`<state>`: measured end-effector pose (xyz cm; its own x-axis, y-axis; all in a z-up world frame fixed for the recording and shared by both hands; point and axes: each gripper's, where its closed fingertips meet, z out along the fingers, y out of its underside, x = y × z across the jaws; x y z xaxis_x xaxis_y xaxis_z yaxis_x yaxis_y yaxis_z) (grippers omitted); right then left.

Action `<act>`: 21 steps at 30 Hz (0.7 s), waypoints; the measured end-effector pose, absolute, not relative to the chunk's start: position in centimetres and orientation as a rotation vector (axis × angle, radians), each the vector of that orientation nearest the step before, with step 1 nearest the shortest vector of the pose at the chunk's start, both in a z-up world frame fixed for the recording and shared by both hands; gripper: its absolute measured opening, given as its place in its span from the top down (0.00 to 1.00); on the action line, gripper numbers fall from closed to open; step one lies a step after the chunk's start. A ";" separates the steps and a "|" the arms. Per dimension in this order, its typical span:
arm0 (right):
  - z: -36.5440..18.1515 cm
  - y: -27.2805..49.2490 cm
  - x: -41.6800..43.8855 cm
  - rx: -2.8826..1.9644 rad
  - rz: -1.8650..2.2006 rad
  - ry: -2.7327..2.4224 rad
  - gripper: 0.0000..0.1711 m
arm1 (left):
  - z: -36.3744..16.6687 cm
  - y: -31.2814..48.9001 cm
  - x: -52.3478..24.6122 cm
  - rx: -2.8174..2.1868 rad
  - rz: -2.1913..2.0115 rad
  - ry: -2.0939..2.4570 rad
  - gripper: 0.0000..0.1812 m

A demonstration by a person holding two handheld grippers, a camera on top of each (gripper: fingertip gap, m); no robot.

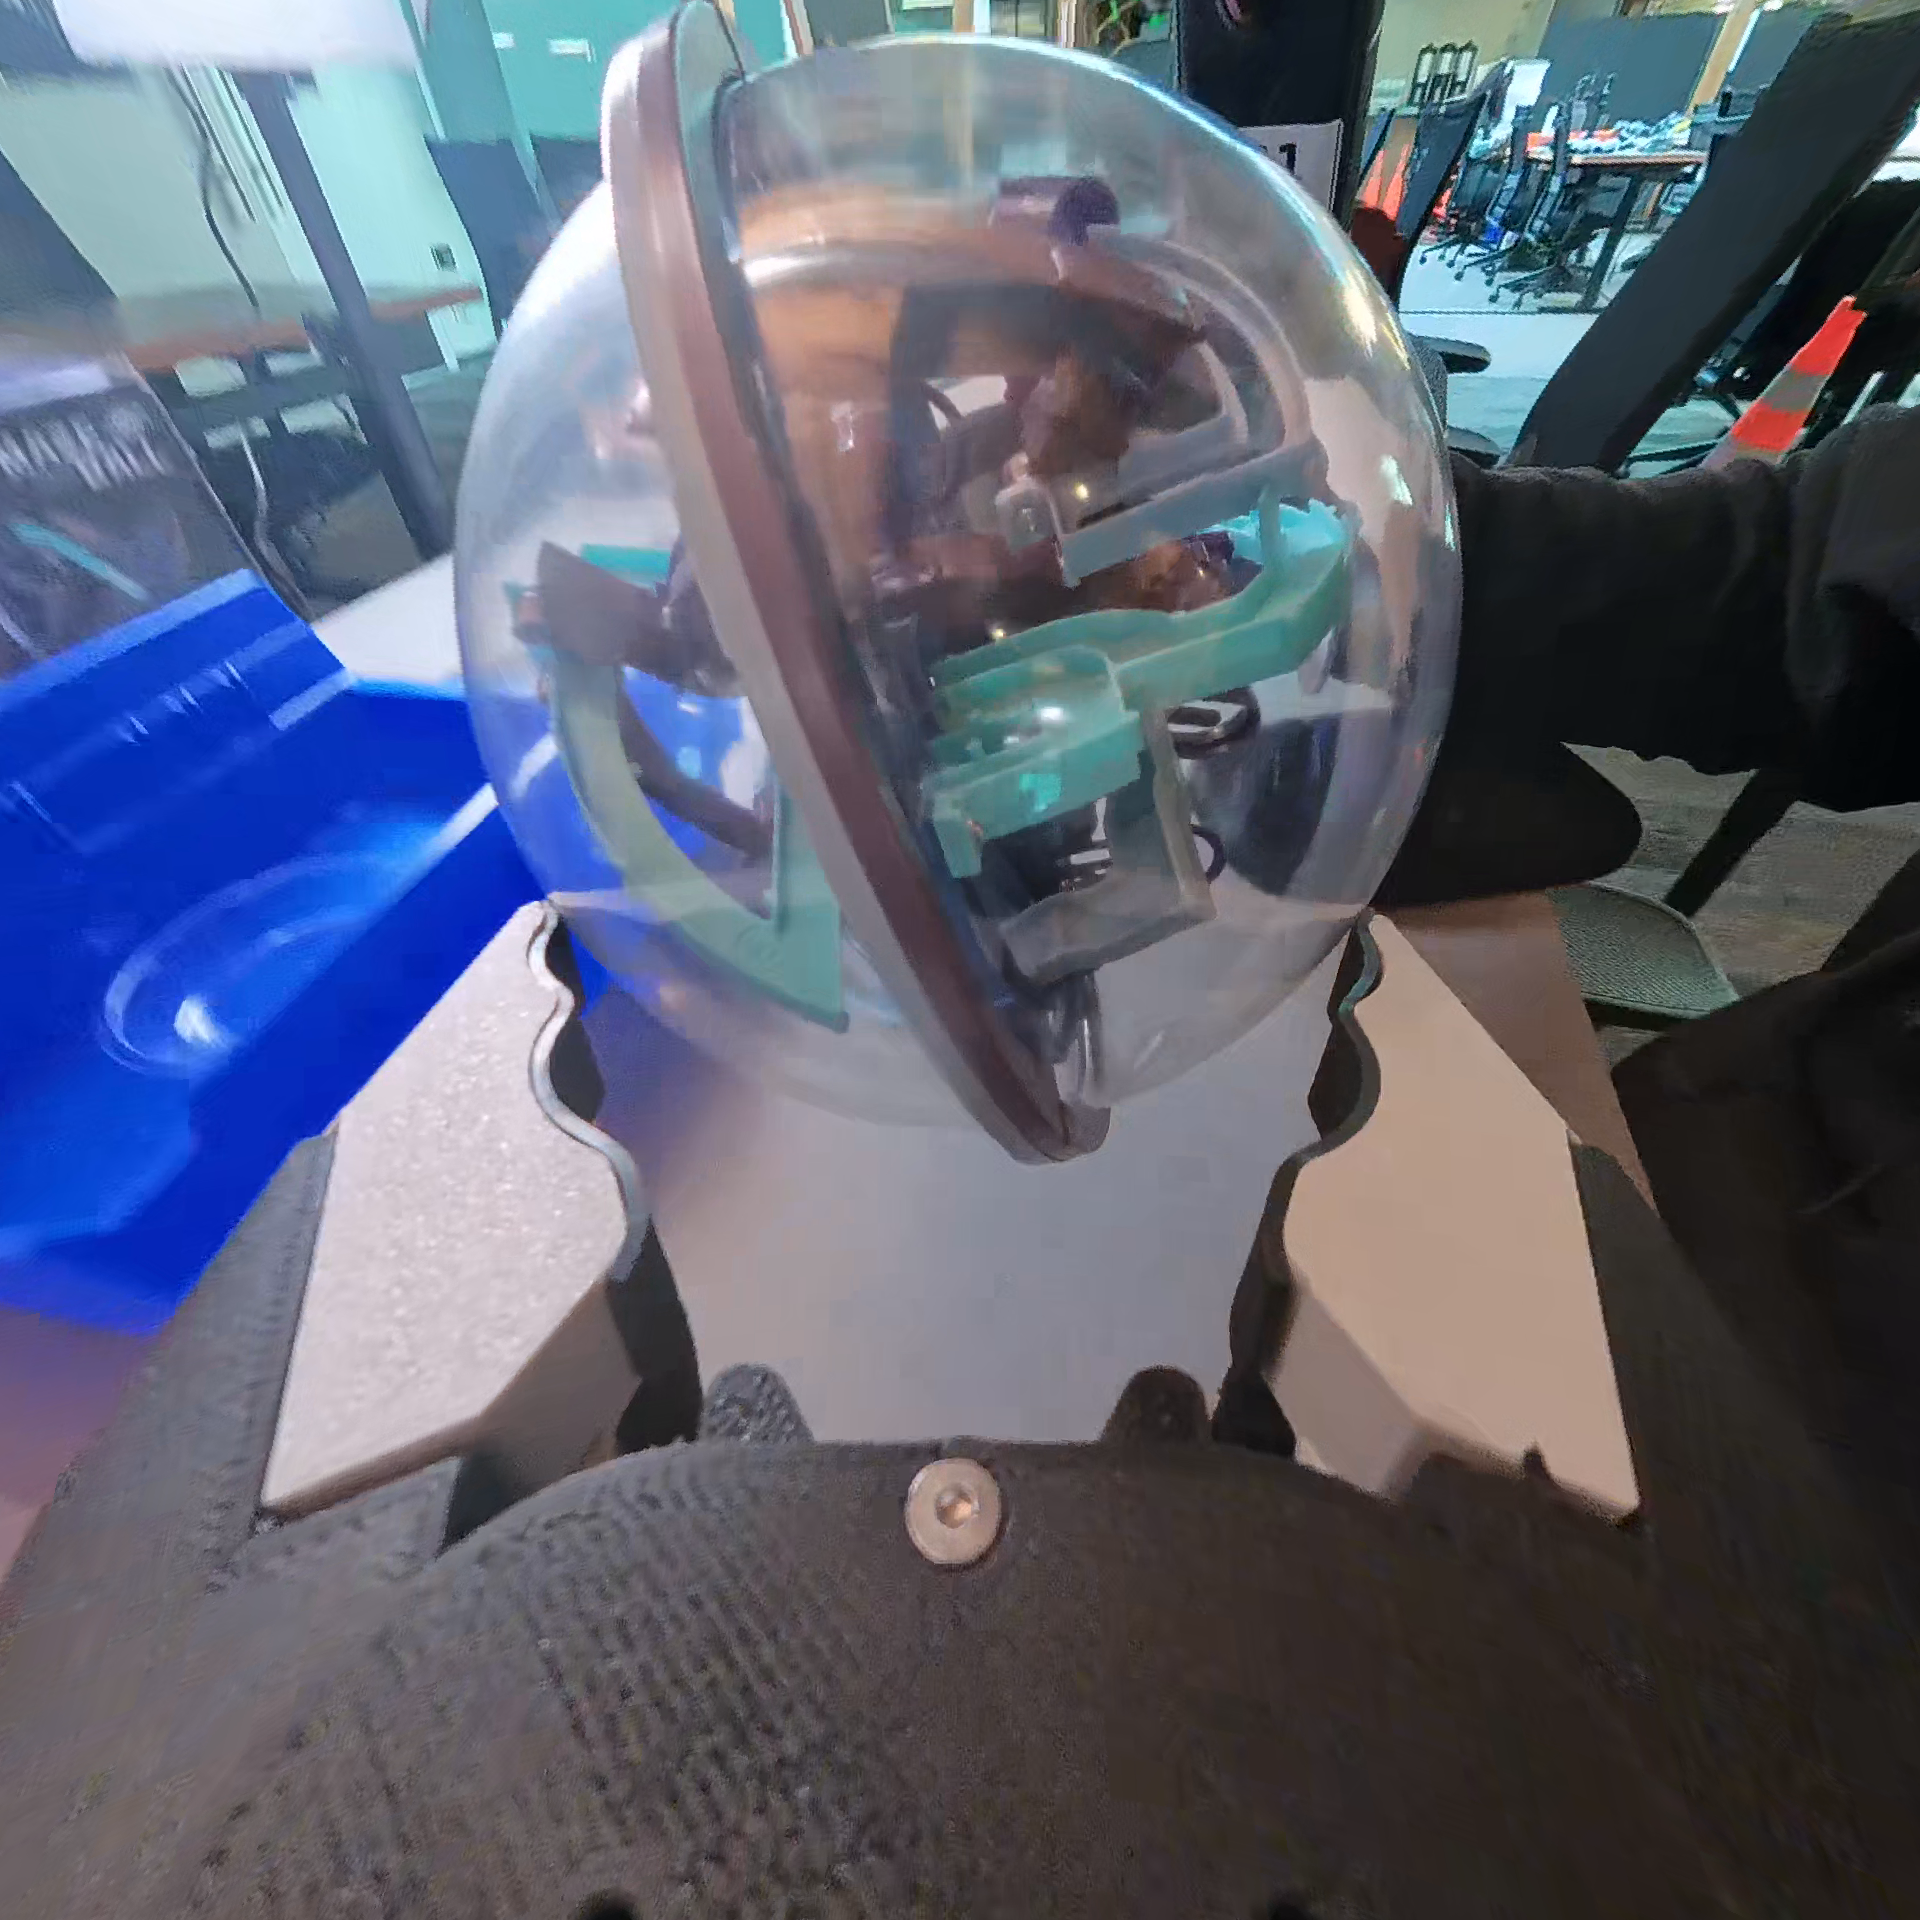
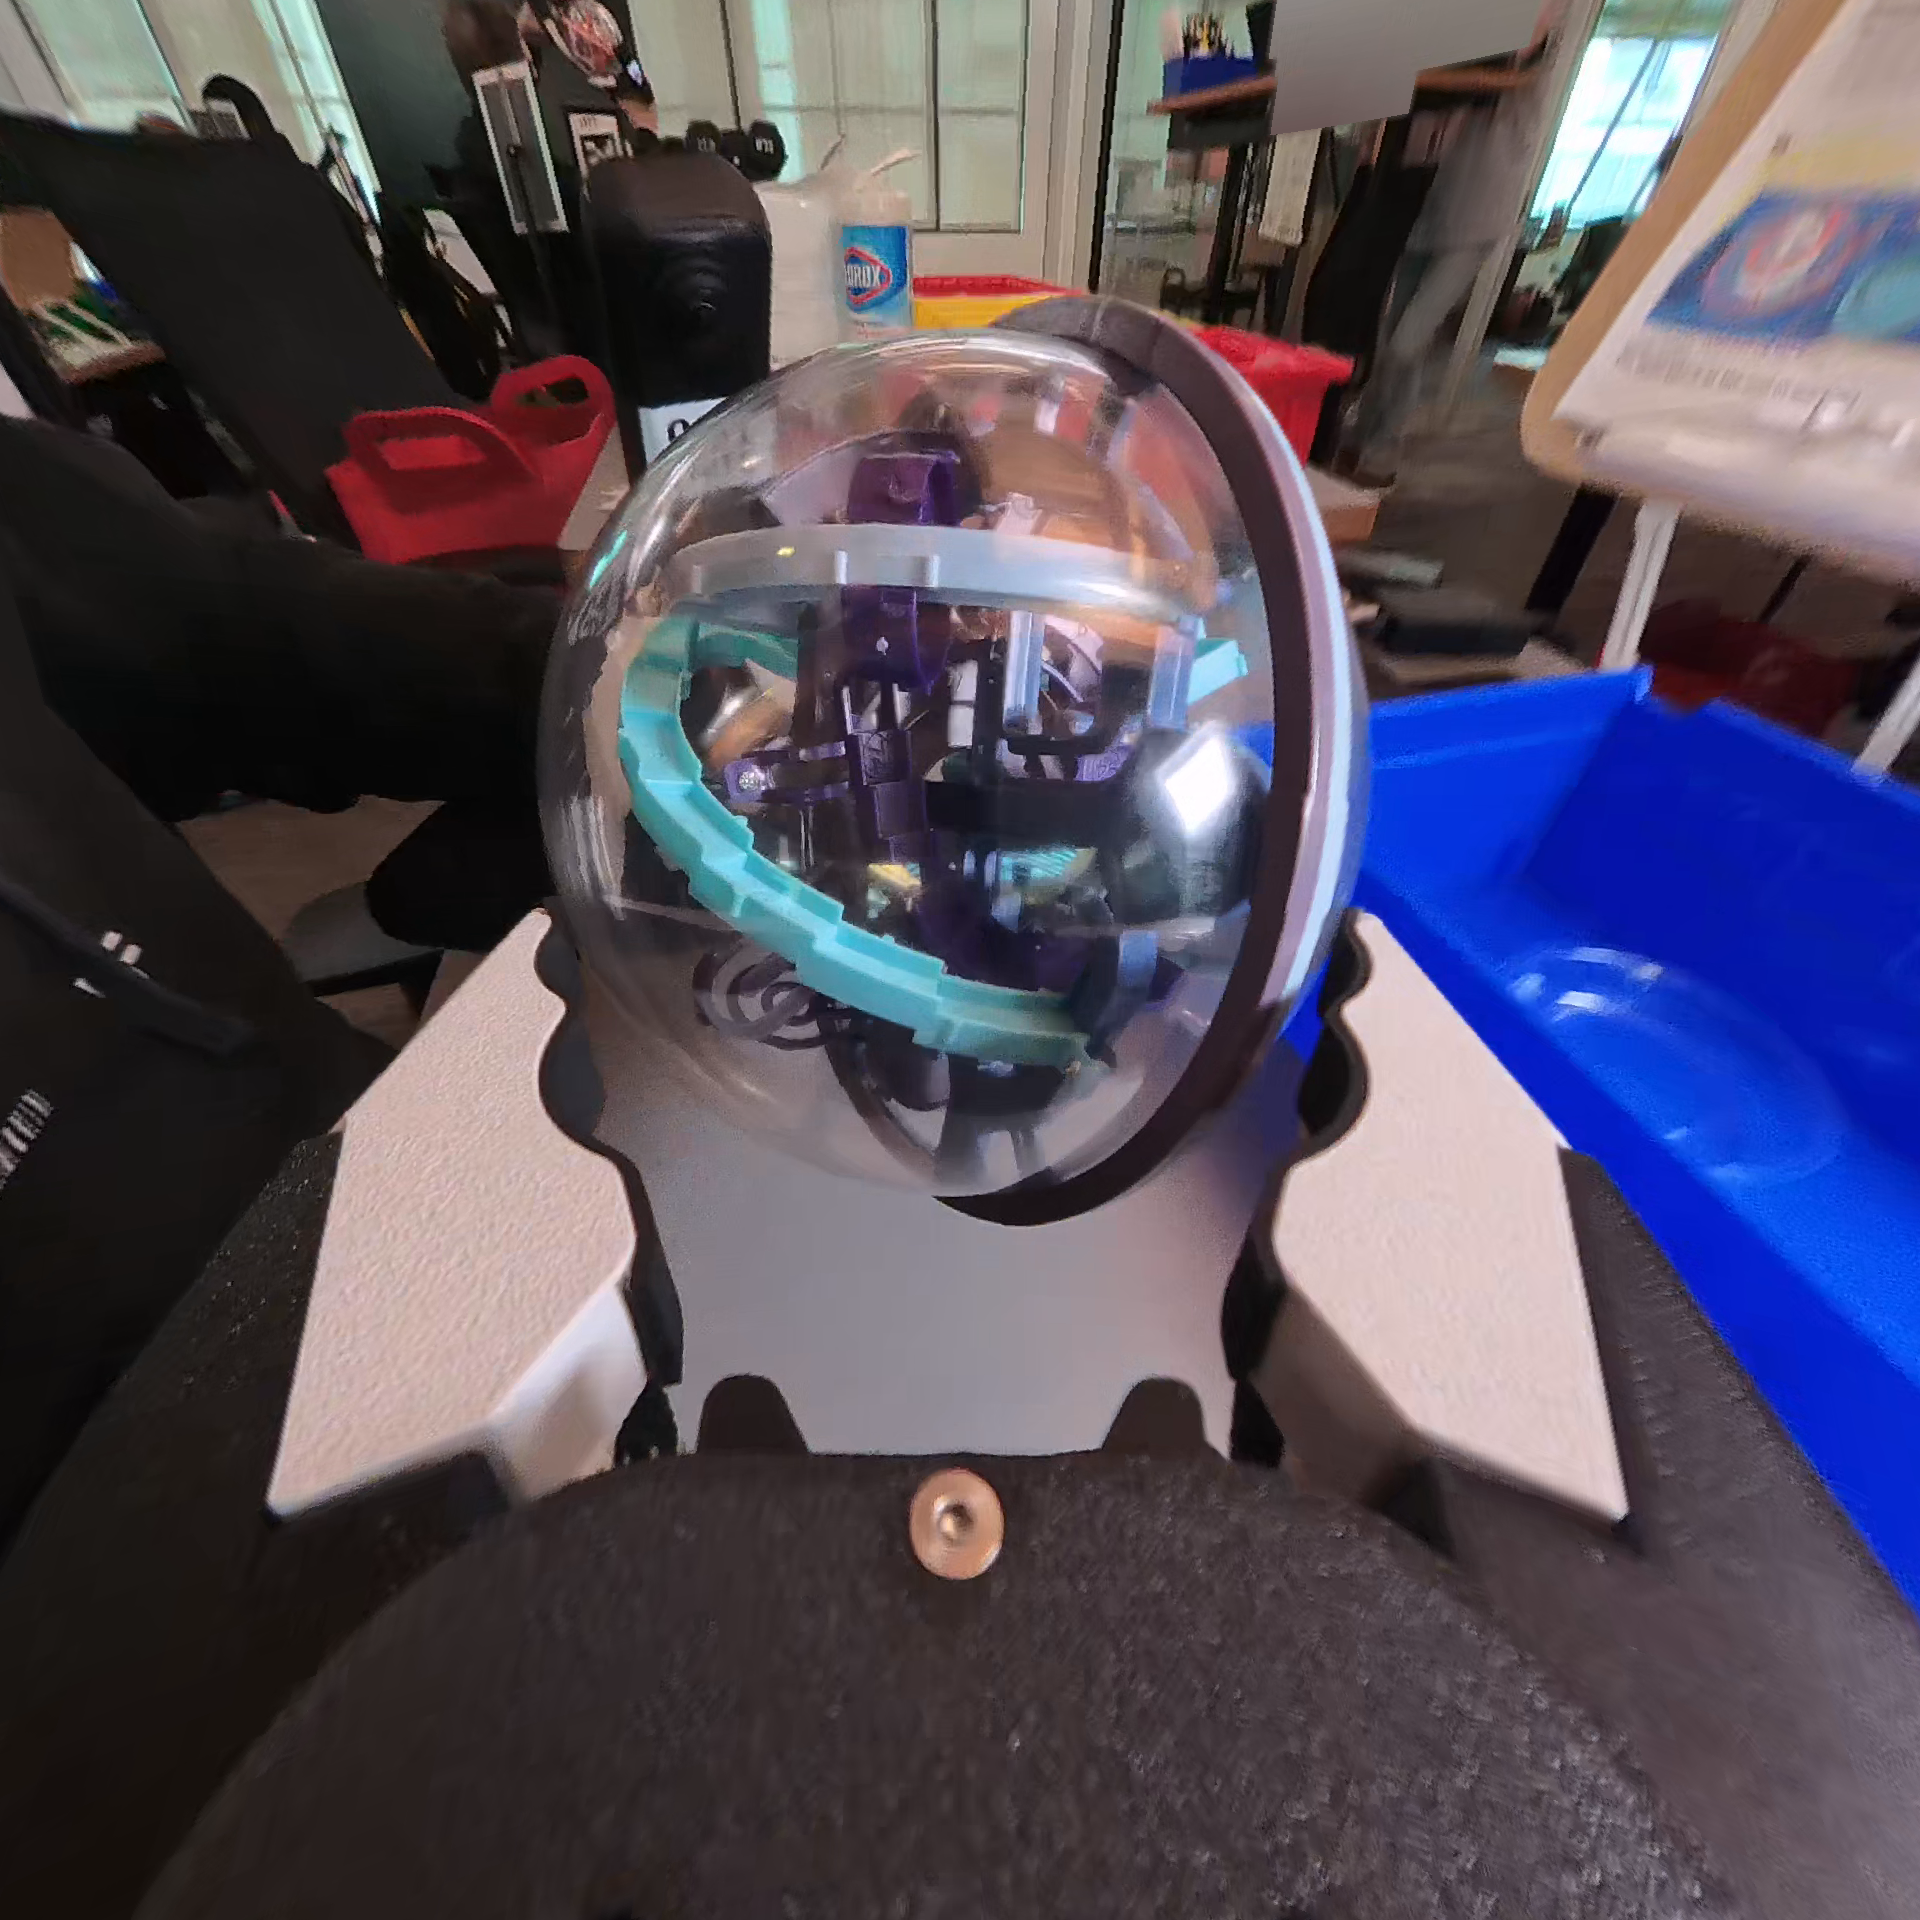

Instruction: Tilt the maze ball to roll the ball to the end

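The maze ball [image 1: 956, 582] is a clear sphere with a dark seam ring and teal, grey and purple tracks inside. It is lifted and tilted, with the ring running steeply from top to bottom. My left gripper [image 1: 954, 925] is shut on its lower sides, with both fingertips against the shell. My right gripper [image 2: 951, 925] is shut on the maze ball [image 2: 935, 758] from the opposite side in the same way. I cannot pick out the small ball among the tracks.
A blue bin [image 1: 208, 831] sits close on the left; in the right wrist view the bin [image 2: 1714, 831] is on the right, with a clear dome [image 2: 1662, 1070] in it. A person's dark sleeve [image 1: 1662, 623] reaches behind the ball. Red baskets [image 2: 468, 468] and chairs stand behind.
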<state>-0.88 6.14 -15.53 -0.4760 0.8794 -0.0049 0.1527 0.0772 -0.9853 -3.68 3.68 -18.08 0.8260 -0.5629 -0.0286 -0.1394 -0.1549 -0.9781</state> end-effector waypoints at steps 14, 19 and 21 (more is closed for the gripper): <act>-6.8 5.0 -0.9 -0.732 1.264 -1.709 0.20 | -8.3 2.8 -4.1 -1.510 -0.095 0.746 0.22; -5.8 4.5 -0.8 -0.678 1.191 -1.730 0.20 | -7.4 2.5 -4.1 -1.452 -0.047 0.760 0.23; -5.4 4.4 -0.8 -0.663 1.171 -1.740 0.20 | -7.2 2.5 -4.0 -1.431 -0.041 0.753 0.23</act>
<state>-0.75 4.35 -5.42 -0.4439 0.8093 0.3847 -0.0516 0.4056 -0.9126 -4.01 2.46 -7.17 0.7722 -0.4566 -0.4418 -0.4059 0.1805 -0.8959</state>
